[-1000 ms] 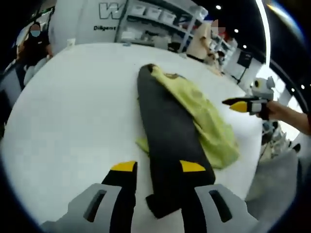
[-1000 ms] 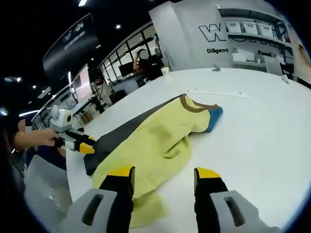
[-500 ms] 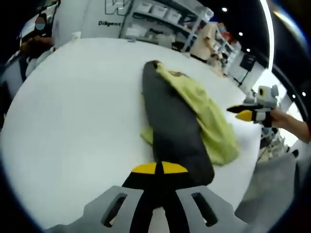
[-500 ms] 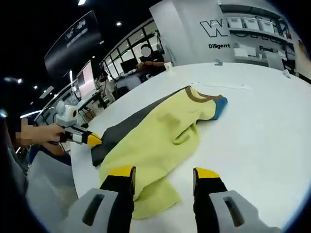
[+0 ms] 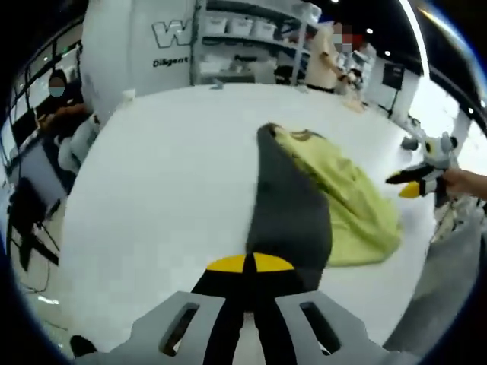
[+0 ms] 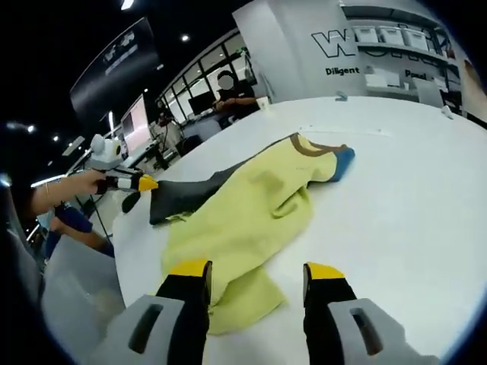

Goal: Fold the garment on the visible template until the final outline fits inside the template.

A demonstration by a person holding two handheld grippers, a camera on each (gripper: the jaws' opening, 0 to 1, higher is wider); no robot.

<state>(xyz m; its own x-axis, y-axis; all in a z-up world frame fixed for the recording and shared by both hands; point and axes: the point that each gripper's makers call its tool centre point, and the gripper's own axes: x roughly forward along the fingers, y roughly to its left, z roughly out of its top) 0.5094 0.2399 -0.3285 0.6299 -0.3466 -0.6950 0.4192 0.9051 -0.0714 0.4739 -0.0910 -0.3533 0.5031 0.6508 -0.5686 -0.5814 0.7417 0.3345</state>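
A yellow-green garment (image 5: 350,198) with a brown collar (image 6: 308,150) and a blue patch (image 6: 342,161) lies rumpled on the white table (image 5: 152,175). A long dark grey sheet (image 5: 289,213) lies along it, partly under it. My left gripper (image 5: 245,264) is shut on the near end of that dark sheet. In the right gripper view, the left gripper (image 6: 141,182) holds that end (image 6: 183,196) up near the table's edge. My right gripper (image 6: 257,271) is open just above the garment's (image 6: 236,220) near hem, and it appears from the side (image 5: 411,188) in the left gripper view.
The round white table (image 6: 411,198) ends close behind both grippers. Shelves with boxes (image 5: 243,30) and a white wall with lettering stand beyond it. A person (image 5: 57,91) sits at the far left, another (image 5: 323,53) stands by the shelves. Screens (image 6: 129,129) line the room's side.
My left gripper went from open to shut on the dark sheet's end, then drew it up and outward, shifting the sheet. The right gripper stays open and has barely moved.
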